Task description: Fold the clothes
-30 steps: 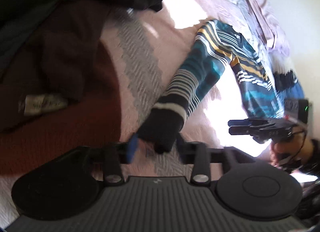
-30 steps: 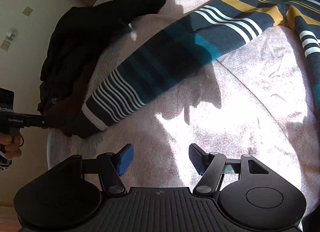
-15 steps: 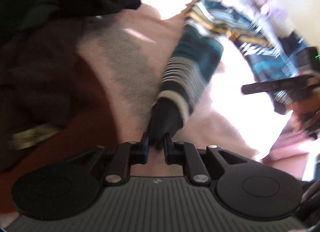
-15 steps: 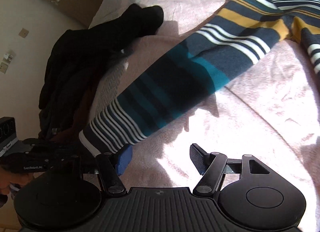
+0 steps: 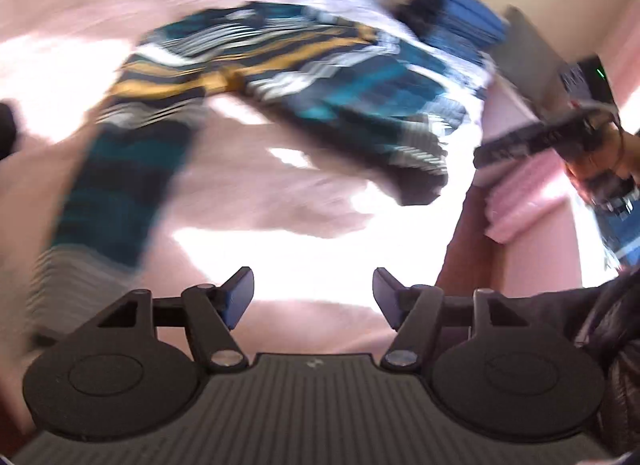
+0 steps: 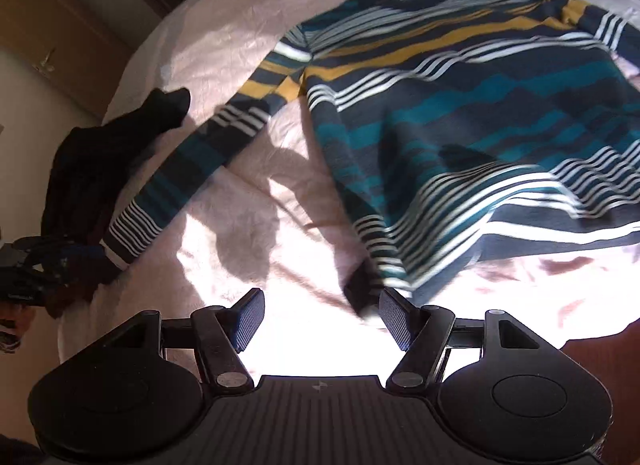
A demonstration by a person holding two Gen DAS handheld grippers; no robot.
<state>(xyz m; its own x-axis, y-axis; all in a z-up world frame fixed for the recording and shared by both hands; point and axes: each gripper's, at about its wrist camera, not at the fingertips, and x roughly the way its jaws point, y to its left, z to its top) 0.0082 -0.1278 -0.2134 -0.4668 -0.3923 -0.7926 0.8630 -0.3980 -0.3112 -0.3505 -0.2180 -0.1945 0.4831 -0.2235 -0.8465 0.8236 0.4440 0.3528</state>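
Observation:
A striped knit sweater (image 6: 460,105) in navy, teal, white and mustard lies spread flat on the pink bedspread (image 6: 256,233). Its left sleeve (image 6: 188,169) stretches out to a dark cuff (image 6: 120,255). My right gripper (image 6: 320,305) is open, with the sweater's lower hem corner (image 6: 362,289) just inside its right finger. My left gripper (image 5: 312,285) is open over bare bedspread and holds nothing. In its blurred view the sweater (image 5: 320,77) lies ahead and the sleeve (image 5: 112,193) to the left. The left gripper (image 6: 24,277) also shows beside the cuff.
A heap of black and dark brown clothes (image 6: 100,153) sits at the bed's left edge. Another blue garment (image 5: 460,21) lies beyond the sweater. A person's hand (image 5: 600,169) holds the right gripper (image 5: 532,141). Wooden wardrobe doors (image 6: 48,25) stand behind the bed.
The left gripper, shut on the sleeve cuff half a second ago, has opened and swung right, away from it. The right gripper has moved right to the sweater's hem corner.

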